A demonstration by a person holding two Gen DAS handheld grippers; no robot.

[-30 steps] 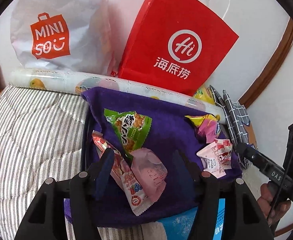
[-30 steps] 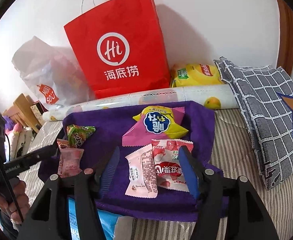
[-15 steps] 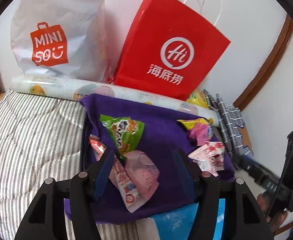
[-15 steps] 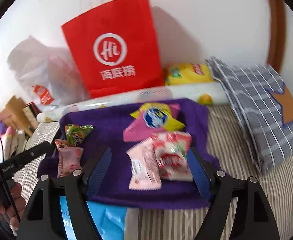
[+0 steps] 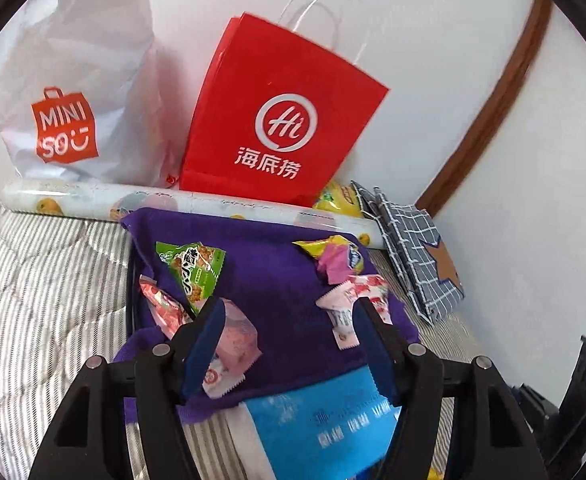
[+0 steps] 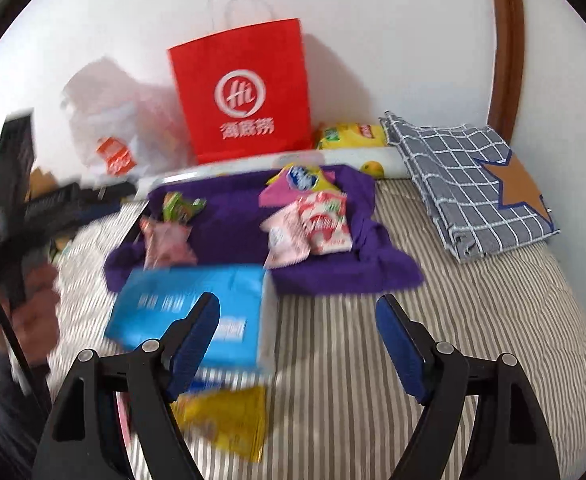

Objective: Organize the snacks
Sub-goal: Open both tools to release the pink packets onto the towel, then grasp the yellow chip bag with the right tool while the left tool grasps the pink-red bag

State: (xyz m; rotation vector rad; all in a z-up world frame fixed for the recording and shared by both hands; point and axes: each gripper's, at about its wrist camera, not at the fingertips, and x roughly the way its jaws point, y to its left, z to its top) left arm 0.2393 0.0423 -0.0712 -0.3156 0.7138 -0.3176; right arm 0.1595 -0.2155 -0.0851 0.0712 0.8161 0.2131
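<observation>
- The purple cloth [image 6: 229, 216] holds two groups of snacks. On its left are a green packet [image 5: 193, 268], a red-and-white packet [image 5: 163, 306] and a pale pink one [image 5: 235, 330], overlapping each other.
- On its right are a yellow-and-pink packet [image 6: 301, 182] and two pink-and-red packets [image 6: 309, 226] just in front of it, touching.
- That looks to me like sorting mostly done: every packet on the cloth sits in one pile or the other, with bare cloth between them.
- A blue box [image 6: 197, 312] lies on the striped bedding [image 6: 473, 320] against the cloth's near edge, and a yellow packet [image 6: 229, 420] lies nearer to me, off the cloth. I judge these are what is left to place, though I can't tell where they belong.
- A further yellow bag [image 6: 353, 136] sits at the wall beside the red bag [image 6: 245, 92]; whether it counts, I cannot say.
- My left gripper [image 5: 289, 344] has its jaws apart and empty, above the cloth's near edge; they have just been widening, and the left pad sits in front of the pale pink packet without gripping it.
- My right gripper [image 6: 297, 344] is spread wide with nothing between the jaws, over bare bedding short of the cloth; it too has just been opening. This view is blurred.
</observation>
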